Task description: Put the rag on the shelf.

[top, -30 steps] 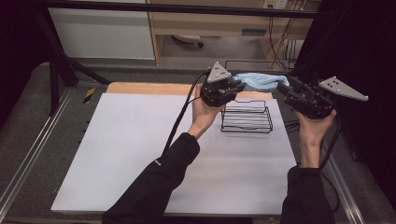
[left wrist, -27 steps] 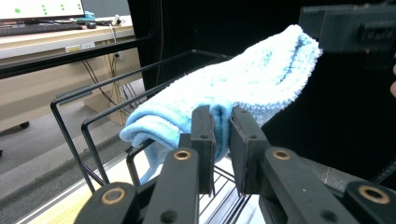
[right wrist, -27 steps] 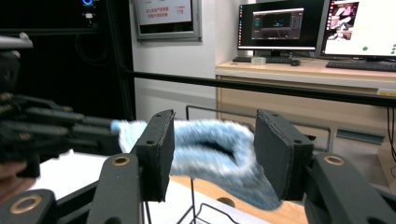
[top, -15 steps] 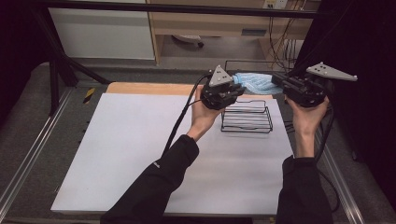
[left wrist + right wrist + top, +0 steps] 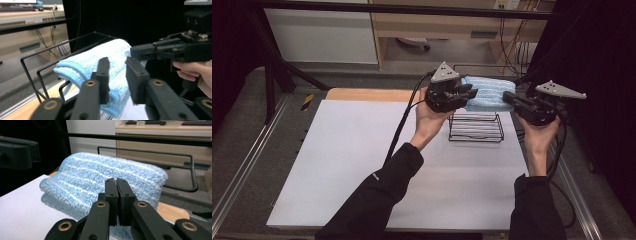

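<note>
Though folded thick, the blue towel (image 5: 488, 93) reads as light, soft and floppy; it hangs raised between both grippers, above the wire rack (image 5: 476, 127) at the desk's (image 5: 337, 165) far end. Right gripper (image 5: 116, 185): jaws clenched on the towel's near edge. Left gripper (image 5: 117, 75): jaws have just been opening, towel between them, pads apart from it. Best hold judged at the hemmed edges or corners, since a mid-fold pinch would likely sag.

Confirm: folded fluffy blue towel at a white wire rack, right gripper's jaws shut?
Wrong on colour: the wire rack is black, not white, as the high view shows. The folded fluffy blue towel is at it, and the right gripper has its jaws shut.
</note>
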Tool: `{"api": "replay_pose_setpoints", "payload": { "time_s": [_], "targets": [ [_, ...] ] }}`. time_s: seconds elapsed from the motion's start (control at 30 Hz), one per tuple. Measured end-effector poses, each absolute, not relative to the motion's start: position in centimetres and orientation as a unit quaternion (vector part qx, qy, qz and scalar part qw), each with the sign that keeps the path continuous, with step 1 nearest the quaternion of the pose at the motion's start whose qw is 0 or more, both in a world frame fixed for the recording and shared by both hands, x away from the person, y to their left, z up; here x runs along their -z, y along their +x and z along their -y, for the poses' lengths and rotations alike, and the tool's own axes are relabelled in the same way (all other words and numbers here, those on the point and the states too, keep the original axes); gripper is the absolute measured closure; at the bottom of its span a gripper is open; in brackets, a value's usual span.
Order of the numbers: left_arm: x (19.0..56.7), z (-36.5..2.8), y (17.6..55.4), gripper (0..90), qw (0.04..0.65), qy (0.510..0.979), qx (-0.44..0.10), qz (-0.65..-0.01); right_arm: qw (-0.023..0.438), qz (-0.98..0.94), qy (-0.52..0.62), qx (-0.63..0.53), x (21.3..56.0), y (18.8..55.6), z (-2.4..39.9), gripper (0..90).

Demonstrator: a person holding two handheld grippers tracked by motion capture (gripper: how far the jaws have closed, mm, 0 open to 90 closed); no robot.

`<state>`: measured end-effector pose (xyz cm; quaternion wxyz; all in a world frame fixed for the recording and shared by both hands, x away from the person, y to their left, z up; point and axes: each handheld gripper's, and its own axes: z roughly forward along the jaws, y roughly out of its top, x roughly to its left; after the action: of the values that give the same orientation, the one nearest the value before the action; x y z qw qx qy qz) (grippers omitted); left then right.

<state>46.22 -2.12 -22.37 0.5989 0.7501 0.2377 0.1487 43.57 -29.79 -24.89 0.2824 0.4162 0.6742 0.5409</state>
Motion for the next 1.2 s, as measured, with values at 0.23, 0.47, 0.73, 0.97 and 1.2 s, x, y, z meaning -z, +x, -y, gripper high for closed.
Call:
{"api": "replay_pose_setpoints", "payload": {
  "time_s": [0.23,0.47,0.73,0.97,1.2],
  "targets": [
    [24.7,3.2,47.2,84.4,0.554,0.776,-0.139,-0.268,0.281,-0.677,0.417,-0.538,25.7,43.5,30.0,89.1],
    [26.3,3.5,48.0,88.4,0.539,0.781,-0.144,-0.279,0.282,-0.676,0.426,-0.531,26.7,43.7,30.5,89.0],
    [27.0,3.8,48.4,89.1,0.532,0.784,-0.158,-0.279,0.287,-0.674,0.427,-0.53,27.7,44.1,30.6,88.5],
    [26.6,3.4,48.1,88.0,0.544,0.778,-0.155,-0.272,0.294,-0.674,0.418,-0.534,27.5,43.8,30.4,84.5],
    [25.7,2.1,47.6,79.5,0.552,0.774,-0.156,-0.27,0.295,-0.673,0.402,-0.546,26.4,43.1,29.9,74.9]
  ]
}}
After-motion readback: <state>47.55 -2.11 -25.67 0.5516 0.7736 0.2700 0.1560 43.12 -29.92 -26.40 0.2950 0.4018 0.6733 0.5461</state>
